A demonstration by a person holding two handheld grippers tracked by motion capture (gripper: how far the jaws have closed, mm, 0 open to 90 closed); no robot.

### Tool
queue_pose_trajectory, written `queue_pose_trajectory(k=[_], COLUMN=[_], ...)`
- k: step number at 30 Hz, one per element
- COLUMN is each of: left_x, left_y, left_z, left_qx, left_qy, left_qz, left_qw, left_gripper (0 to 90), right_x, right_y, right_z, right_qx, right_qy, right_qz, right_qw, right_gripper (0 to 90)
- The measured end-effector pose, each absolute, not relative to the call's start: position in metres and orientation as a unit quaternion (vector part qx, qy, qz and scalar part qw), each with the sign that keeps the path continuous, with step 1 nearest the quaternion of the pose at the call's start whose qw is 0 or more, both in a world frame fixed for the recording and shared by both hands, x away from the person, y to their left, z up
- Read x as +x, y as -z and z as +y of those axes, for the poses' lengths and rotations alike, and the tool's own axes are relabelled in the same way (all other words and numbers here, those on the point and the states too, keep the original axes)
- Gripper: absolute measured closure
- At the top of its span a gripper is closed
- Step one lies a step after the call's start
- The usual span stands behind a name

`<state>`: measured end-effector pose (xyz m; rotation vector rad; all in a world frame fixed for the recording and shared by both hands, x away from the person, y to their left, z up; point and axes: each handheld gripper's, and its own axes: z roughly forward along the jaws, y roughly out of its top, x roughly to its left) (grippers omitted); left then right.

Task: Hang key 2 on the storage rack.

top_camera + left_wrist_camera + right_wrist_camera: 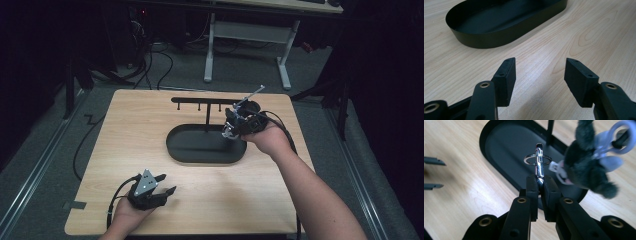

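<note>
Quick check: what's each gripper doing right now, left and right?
Left gripper: open, nothing between the jaws, low over the table.
Right gripper: shut on the keychain clasp, plush charm dangling, above the black tray.

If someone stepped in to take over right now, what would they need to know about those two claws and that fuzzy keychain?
Right claw: shut on the metal clasp of the fuzzy keychain, held above the black oval tray, beside the hook stand.
Left claw: open, empty, low over the table near the front edge.
Done: keychain picked up.
Left: it is not yet on a hook; hanging it on the stand looks like the next step.
</note>
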<state>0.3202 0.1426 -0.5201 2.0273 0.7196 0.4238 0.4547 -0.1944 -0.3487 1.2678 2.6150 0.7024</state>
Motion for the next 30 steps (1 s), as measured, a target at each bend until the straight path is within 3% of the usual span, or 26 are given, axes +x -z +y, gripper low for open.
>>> queue_pose_trajectory(k=[18, 30], left_x=[0.32, 0.32], left_y=[0.52, 0.52], left_z=[0.144, 0.144], left_qx=[0.824, 0.825], left_qy=[-0.17, -0.168], left_qz=[0.29, 0.289], left_qw=[0.456, 0.455], left_gripper=[43.4, 43.4], right_x=[0.478, 0.492], right_y=[0.322, 0.323], right_z=[-0.176, -0.168], right_qx=[0.427, 0.432], right_qy=[-0.231, -0.23], right_qz=[0.867, 0.864], right_qw=[0.11, 0.123], right_gripper=[84.9, 85.0])
